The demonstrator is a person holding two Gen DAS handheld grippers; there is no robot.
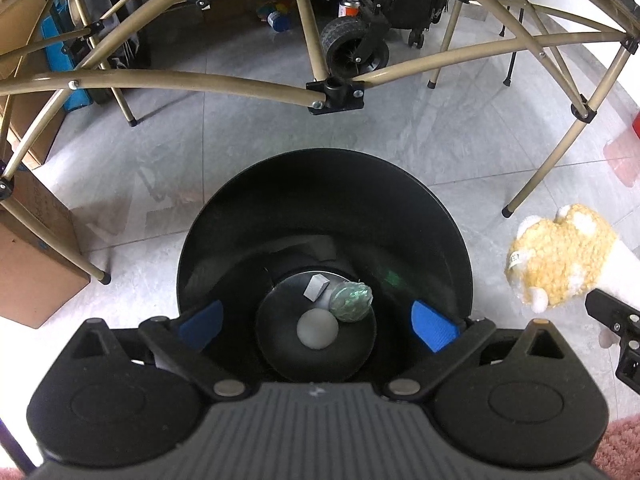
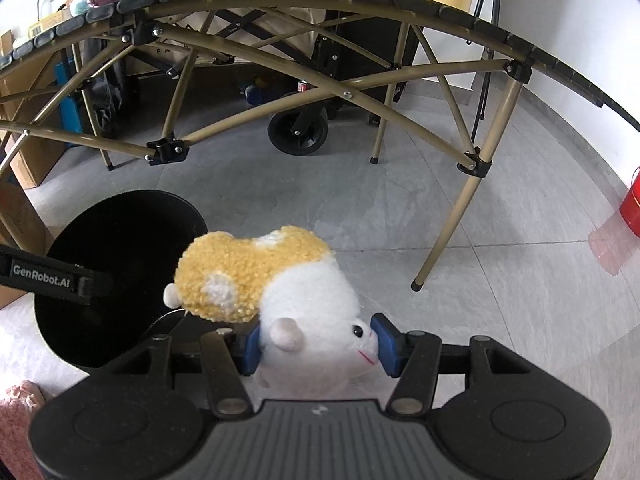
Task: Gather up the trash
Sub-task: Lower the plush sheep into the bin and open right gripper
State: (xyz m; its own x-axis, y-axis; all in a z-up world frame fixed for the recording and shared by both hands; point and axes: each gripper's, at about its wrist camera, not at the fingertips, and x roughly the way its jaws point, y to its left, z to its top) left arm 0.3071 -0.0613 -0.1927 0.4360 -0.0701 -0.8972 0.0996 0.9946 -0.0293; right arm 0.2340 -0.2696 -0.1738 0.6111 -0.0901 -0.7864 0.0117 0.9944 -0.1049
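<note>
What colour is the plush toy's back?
Yellow-orange with white patches, on the plush toy; clearest in the right wrist view.

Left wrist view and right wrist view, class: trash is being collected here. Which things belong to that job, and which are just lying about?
Belongs to the job:
black bin
crumpled green wrapper in it
grey scrap in it
left gripper, open above the bin

Just lying about:
plush hamster, gripped by the right gripper
folding table frame
cardboard box
wheel

Bin [image 1: 320, 208] on floor before folding table frame [image 1: 336, 94]; crumpled wad [image 1: 351, 297], small block [image 1: 316, 286], disc [image 1: 317, 328] inside bin; plush toy [image 2: 280, 288] right of bin
</note>
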